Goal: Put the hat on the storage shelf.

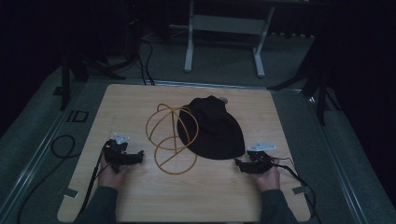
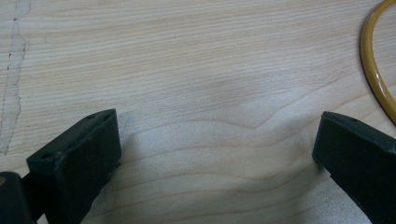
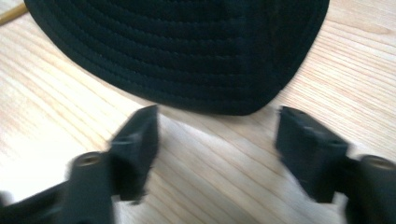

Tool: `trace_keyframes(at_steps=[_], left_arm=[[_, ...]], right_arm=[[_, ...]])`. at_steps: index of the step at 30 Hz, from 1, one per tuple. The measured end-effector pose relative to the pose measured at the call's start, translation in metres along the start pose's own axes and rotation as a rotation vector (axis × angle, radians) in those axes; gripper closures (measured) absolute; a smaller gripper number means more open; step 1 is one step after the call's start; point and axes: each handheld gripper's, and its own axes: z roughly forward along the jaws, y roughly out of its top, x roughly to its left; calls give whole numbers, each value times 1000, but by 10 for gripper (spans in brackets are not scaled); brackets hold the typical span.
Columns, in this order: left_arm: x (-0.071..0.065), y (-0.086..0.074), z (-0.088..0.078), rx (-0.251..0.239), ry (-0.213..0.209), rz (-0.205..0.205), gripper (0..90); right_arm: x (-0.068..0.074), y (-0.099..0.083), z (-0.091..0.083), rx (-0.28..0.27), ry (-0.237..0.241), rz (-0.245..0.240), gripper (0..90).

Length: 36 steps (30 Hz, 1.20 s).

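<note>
A black fabric cap with a stitched brim (image 1: 212, 128) lies on the light wooden table (image 1: 140, 200), its brim overlapping a yellow wire-frame stand of looped hoops (image 1: 170, 140). The left gripper (image 2: 217, 144) is held near the table's left side with jaws spread and empty, just beside one yellow hoop. The right gripper (image 3: 217, 133) is likewise spread and empty, its jaws just short of the brim edge. If the brim is seized while resting on the frame, the light frame is likely to be dragged or tipped. A shallow pinch on the stiff, curved brim may slip. The trailing cables could be snagged on the hoops.
</note>
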Motion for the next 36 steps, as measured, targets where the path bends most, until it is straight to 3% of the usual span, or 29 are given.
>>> trace_keyframes(at_steps=[1, 4, 14, 16, 26, 30, 36], left_arm=[[0, 0, 0, 0, 0, 0, 12], [0, 0, 0, 0, 0, 0, 12], [0, 0, 0, -1, 0, -1, 13], [0, 0, 0, -1, -1, -1, 13], [0, 0, 0, 1, 0, -1, 12], [0, 0, 0, 0, 0, -1, 13], [0, 0, 0, -2, 0, -3, 13]], right_arm=[[-4, 2, -3, 26, 18, -14, 421], [-10, 6, -5, 68, 30, -27, 470], [-23, 23, -23, 109, 19, -84, 482], [-25, 31, -32, 133, -7, -135, 495], [-27, 64, -48, 164, -34, -208, 499], [-25, 80, -51, 178, -20, -225, 497], [-23, 106, -58, 181, 56, -211, 507]])
